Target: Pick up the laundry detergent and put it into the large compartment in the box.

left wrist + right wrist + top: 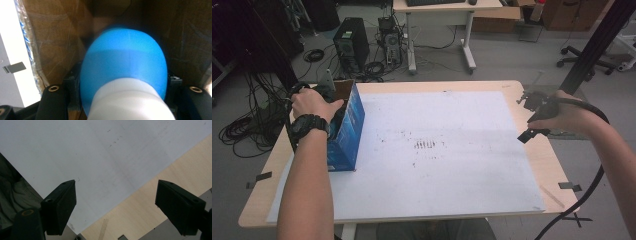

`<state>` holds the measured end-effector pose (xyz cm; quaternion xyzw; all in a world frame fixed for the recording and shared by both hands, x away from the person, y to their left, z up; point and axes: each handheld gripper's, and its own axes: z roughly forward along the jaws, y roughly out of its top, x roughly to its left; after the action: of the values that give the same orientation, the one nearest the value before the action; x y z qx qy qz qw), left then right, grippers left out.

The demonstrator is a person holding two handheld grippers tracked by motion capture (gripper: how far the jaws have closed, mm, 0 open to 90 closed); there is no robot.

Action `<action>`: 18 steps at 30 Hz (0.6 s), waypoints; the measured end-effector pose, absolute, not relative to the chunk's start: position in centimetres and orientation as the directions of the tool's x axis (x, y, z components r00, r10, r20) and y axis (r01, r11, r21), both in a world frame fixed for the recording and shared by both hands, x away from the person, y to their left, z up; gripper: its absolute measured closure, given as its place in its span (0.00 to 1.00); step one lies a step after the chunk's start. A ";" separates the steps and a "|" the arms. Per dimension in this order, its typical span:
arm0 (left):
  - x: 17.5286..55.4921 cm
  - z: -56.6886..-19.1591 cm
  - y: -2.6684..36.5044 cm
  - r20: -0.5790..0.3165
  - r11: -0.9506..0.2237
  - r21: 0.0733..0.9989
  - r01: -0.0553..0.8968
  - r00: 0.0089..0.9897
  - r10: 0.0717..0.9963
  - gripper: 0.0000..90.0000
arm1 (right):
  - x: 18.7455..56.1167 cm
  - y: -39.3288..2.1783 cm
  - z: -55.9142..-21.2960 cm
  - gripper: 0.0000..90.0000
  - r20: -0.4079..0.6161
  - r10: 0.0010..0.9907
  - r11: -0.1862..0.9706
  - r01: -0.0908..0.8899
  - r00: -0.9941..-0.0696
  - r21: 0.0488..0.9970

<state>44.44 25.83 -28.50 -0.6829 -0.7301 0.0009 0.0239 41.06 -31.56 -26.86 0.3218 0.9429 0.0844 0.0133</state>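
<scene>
**Left hand-held gripper holds a blue-and-white object inside a box; right one waits open**

A table (542, 165) carries a white sheet (437, 165) that covers most of its top. At the left edge, toward the far corner, stands an open blue box (346, 131) with brown cardboard inner walls. The person's left hand (312, 104) reaches into its top, so the left hand-held gripper (123, 100) is down inside the box. There its jaws are closed narrowly on a rounded blue object (123, 62) with a white end, which sits close to the cardboard walls.

The right hand-held gripper (115, 207) hangs above the right edge of the table, jaws wide apart and holding nothing.

Risks, as a judgement: the object is smooth and rounded, so it could slip from the narrow pinch and fall to the bottom of the box. The fit looks snug; lifting at an angle could snag the object on a wall or flap. Nothing steadies the box, which stands near the table edge, so a pull could tip or drag it.
</scene>
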 end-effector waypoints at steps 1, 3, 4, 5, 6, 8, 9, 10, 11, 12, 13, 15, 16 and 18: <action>44.4 -28.5 25.9 0.032 0.069 -0.031 0.997 -0.068 0.997 0.41 | 41.0 -31.5 -26.9 0.19 0.031 0.610 0.778 0.605 -0.792 0.167; 44.4 -28.5 25.9 0.031 0.069 -0.031 0.997 -0.068 0.997 0.41 | 41.0 -31.5 -26.9 0.19 0.031 0.608 0.779 0.604 -0.793 0.168; 44.4 -28.5 25.9 0.029 0.069 -0.031 0.997 -0.068 0.997 0.41 | 41.1 -31.5 -26.9 0.19 0.030 0.607 0.780 0.603 -0.794 0.169; 44.4 -28.5 25.9 0.029 0.069 -0.031 0.997 -0.068 0.997 0.41 | 41.1 -31.5 -26.9 0.19 0.030 0.607 0.780 0.603 -0.794 0.169; 44.4 -28.5 25.9 0.027 0.070 -0.029 0.997 -0.069 0.997 0.41 | 41.1 -31.5 -26.9 0.19 0.031 0.608 0.779 0.603 -0.794 0.169; 44.4 -28.5 25.9 0.029 0.071 -0.031 0.997 -0.070 0.997 0.40 | 41.0 -31.5 -26.9 0.19 0.031 0.609 0.778 0.605 -0.793 0.169; 44.4 -28.5 25.9 0.032 0.072 -0.031 0.997 -0.071 0.997 0.40 | 41.0 -31.5 -26.9 0.19 0.031 0.609 0.778 0.605 -0.792 0.168; 44.4 -28.5 25.8 0.033 0.071 -0.034 0.997 -0.070 0.997 0.40 | 41.0 -31.5 -26.9 0.19 0.031 0.608 0.779 0.604 -0.793 0.168; 44.4 -28.5 25.8 0.033 0.071 -0.034 0.997 -0.070 0.997 0.40 | 41.0 -31.5 -26.9 0.19 0.031 0.608 0.779 0.604 -0.793 0.168; 44.4 -28.5 25.8 0.034 0.070 -0.035 0.997 -0.069 0.997 0.40 | 41.0 -31.5 -26.9 0.19 0.031 0.609 0.778 0.605 -0.792 0.168; 44.4 -28.5 25.8 0.036 0.073 -0.034 0.997 -0.071 0.997 0.40 | 41.0 -31.5 -26.9 0.19 0.032 0.608 0.779 0.604 -0.793 0.168; 44.3 -28.5 25.9 0.036 0.076 -0.034 0.997 -0.075 0.997 0.38 | 41.0 -31.5 -26.9 0.19 0.031 0.608 0.779 0.604 -0.793 0.168; 44.3 -28.5 25.9 0.035 0.079 -0.038 0.996 -0.078 0.996 0.36 | 41.0 -31.5 -26.9 0.19 0.032 0.609 0.778 0.605 -0.792 0.167; 44.3 -28.4 25.9 0.034 0.086 -0.033 0.996 -0.085 0.996 0.33 | 41.0 -31.6 -26.9 0.19 0.032 0.609 0.778 0.605 -0.792 0.169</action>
<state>44.25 25.90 -28.39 -0.6759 -0.7366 0.0005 0.0236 40.96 -31.56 -26.90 0.3221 0.9428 0.0855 0.0120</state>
